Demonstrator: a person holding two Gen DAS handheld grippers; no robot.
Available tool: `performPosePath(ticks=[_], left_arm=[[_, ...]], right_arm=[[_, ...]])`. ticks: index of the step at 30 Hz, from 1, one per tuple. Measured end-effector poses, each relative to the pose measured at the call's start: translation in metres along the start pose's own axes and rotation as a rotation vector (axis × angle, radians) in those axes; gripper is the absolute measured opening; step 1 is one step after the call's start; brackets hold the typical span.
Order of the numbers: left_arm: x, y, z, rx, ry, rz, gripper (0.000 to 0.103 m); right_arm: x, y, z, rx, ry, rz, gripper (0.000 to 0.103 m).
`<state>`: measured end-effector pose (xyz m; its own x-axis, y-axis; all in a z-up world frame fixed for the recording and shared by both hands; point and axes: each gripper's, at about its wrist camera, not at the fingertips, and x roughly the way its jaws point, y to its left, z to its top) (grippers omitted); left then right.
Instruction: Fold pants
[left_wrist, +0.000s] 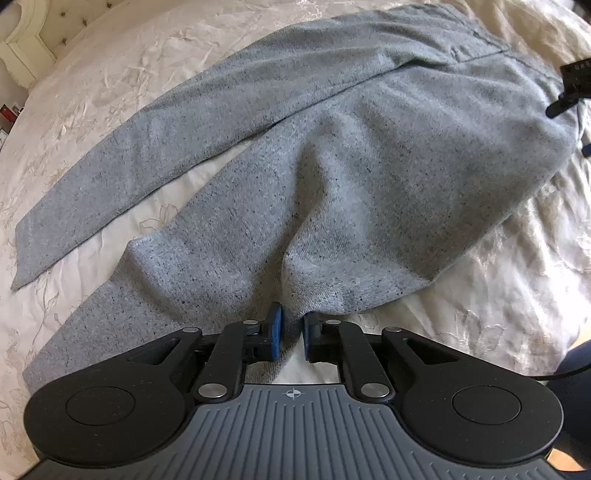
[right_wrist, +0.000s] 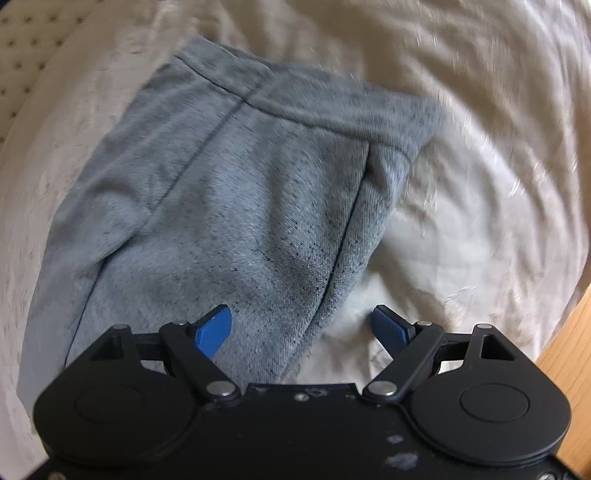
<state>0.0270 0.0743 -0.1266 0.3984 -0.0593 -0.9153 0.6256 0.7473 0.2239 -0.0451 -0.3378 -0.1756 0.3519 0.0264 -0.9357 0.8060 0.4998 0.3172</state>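
Observation:
Grey speckled pants lie spread on a cream bed cover, both legs running toward the left. My left gripper is shut on a bunched fold at the near edge of the nearer leg, with grey cloth pinched between its blue pads. In the blurred right wrist view, the waistband end of the pants lies flat below my right gripper. Its jaws stand wide open over the pants' near edge by the pocket seam. Its blue fingers grip nothing.
A tufted cream headboard stands at the far left. Wood shows past the bed's edge at the lower right. A black piece of the other gripper hangs over the waistband. A dark sleeve is at the right.

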Motion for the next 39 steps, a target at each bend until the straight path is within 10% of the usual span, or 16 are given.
performPosePath(ticks=[1,2,3,4,20,31,37,39], left_arm=[[0.002,-0.001,0.001,0.008,0.005,0.005,0.013],[0.003,0.000,0.002,0.014,0.006,-0.001,0.013],[0.002,0.002,0.004,0.012,0.001,-0.009,0.012],[-0.003,0.007,0.007,-0.003,-0.016,-0.012,0.010],[-0.023,0.116,0.161,-0.114,-0.250,0.078,0.010],[0.089,0.154,0.224,-0.165,-0.070,0.060,0.010],[0.139,0.150,0.215,-0.174,0.056,0.042,0.010],[0.139,0.149,0.213,-0.171,0.053,0.045,0.010]], right_arm=[[0.003,0.001,0.004,0.014,0.008,0.024,0.069],[0.003,0.002,0.006,0.018,0.022,0.053,0.029],[0.001,0.004,0.009,0.021,0.035,0.064,0.010],[-0.004,0.007,0.013,0.022,0.026,0.073,0.010],[-0.046,0.136,0.111,-0.100,-0.173,0.248,0.009],[0.064,0.234,0.191,-0.272,-0.107,0.118,0.010],[0.091,0.221,0.201,-0.284,-0.047,0.154,0.026],[0.070,0.208,0.203,-0.262,-0.105,0.185,0.060]])
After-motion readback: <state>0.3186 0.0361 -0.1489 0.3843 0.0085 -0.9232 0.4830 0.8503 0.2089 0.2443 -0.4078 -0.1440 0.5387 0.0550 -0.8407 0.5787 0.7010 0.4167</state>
